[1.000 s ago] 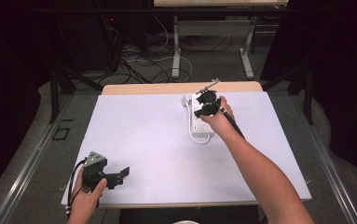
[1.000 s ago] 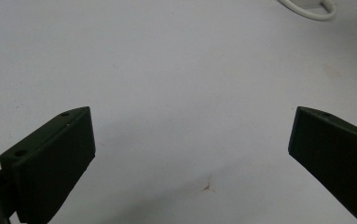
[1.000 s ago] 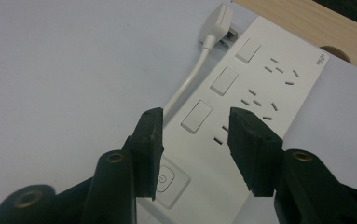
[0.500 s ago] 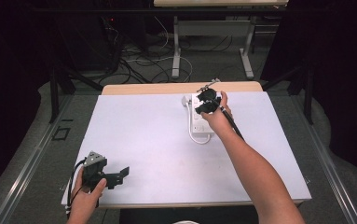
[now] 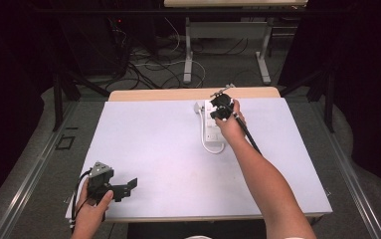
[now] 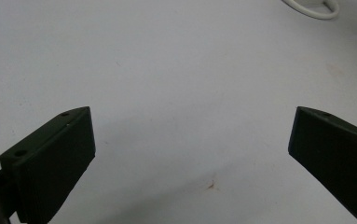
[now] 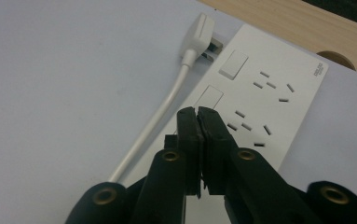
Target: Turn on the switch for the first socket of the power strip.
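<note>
Right gripper view: right gripper (image 7: pixel 198 114), jaws pressed together, nothing between, tips over white power strip (image 7: pixel 278 88) nr its rocker switches; plug (image 7: pixel 197 32) & cable (image 7: pixel 157 121) beside strip. High view: strip (image 5: pixel 212 130) at table (image 5: pixel 153 134) far edge. Left gripper (image 5: pixel 128 185), jaws wide apart, nr front-left corner, empty.

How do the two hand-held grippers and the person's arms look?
Both are black. The left hand-held gripper has a grey three-cornered plate on top, a black cable and ribbed wedge jaws. The right hand-held gripper has brass-coloured rivets. Forearms are bare, no sleeves.
</note>
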